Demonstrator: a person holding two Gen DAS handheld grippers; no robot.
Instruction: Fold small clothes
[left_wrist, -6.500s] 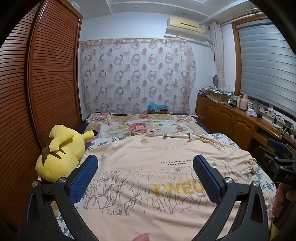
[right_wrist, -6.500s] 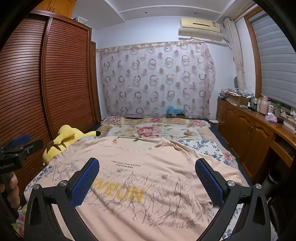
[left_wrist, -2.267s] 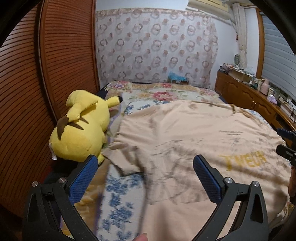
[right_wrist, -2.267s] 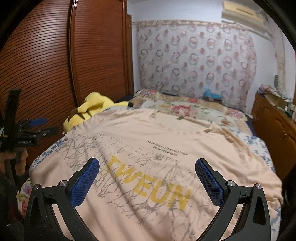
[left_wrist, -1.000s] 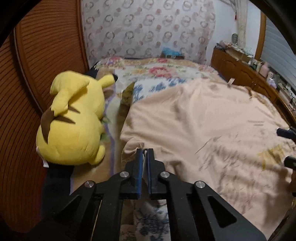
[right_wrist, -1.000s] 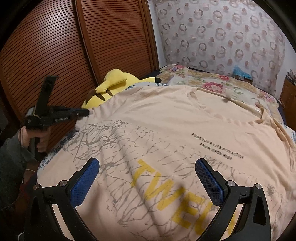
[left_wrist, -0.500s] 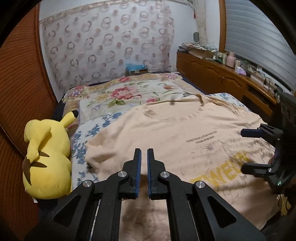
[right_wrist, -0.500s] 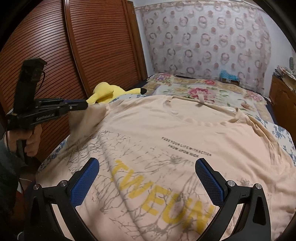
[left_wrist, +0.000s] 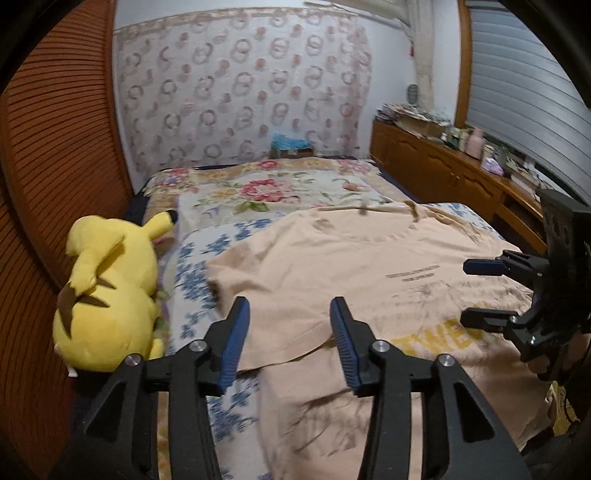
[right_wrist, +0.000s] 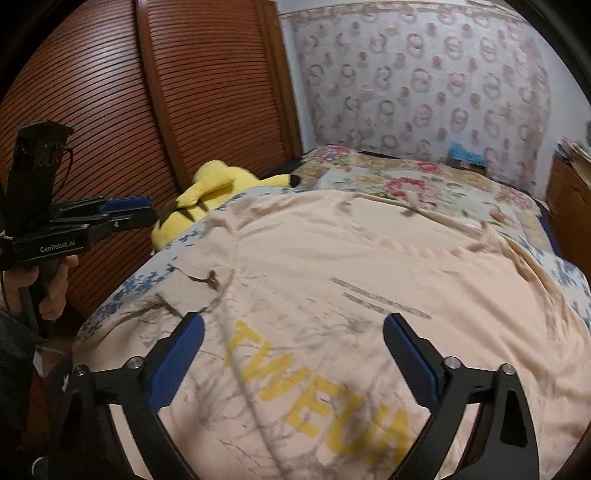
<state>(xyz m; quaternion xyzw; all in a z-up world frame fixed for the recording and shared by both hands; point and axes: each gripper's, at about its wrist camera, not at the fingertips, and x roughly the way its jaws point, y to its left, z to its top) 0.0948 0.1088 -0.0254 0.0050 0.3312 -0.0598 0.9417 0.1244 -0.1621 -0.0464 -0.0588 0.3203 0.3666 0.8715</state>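
The left hand-held gripper (left_wrist: 289, 334) hangs above the left edge of the bed (left_wrist: 207, 280), its jaws partly apart and opening, with nothing pressed between the blue pads; the folded sleeve of the T-shirt (left_wrist: 332, 266) lies below and beyond them. In the right wrist view the same gripper shows at the left, its fingers in the air beside the bed's left edge, a hand (right_wrist: 48, 291) wrapped round its grip. The right hand-held gripper (right_wrist: 293, 343) stands wide, its jaws closing slightly, with no cloth caught between its pads; it hovers over the lower chest of the shirt, above the yellow lettering (right_wrist: 317, 398).

The peach T-shirt is spread face up across the near half of the bed, collar toward the far end, hem toward the near edge. Its left sleeve (right_wrist: 192, 284) is turned inward onto the body, leaving a crumpled fold near the bed's left edge, and the blue-flowered sheet is bare beside it. The right sleeve (right_wrist: 532, 258) lies rumpled along the bed's right edge.

A yellow plush toy (left_wrist: 107, 295) rests on the bed's left edge, against the slatted wooden wardrobe doors (right_wrist: 147, 110). A floral quilt (left_wrist: 273, 188) covers the far end of the bed, before a ring-patterned curtain (left_wrist: 240, 96). A wooden cabinet (left_wrist: 443, 177) cluttered with small items runs beyond the right edge.
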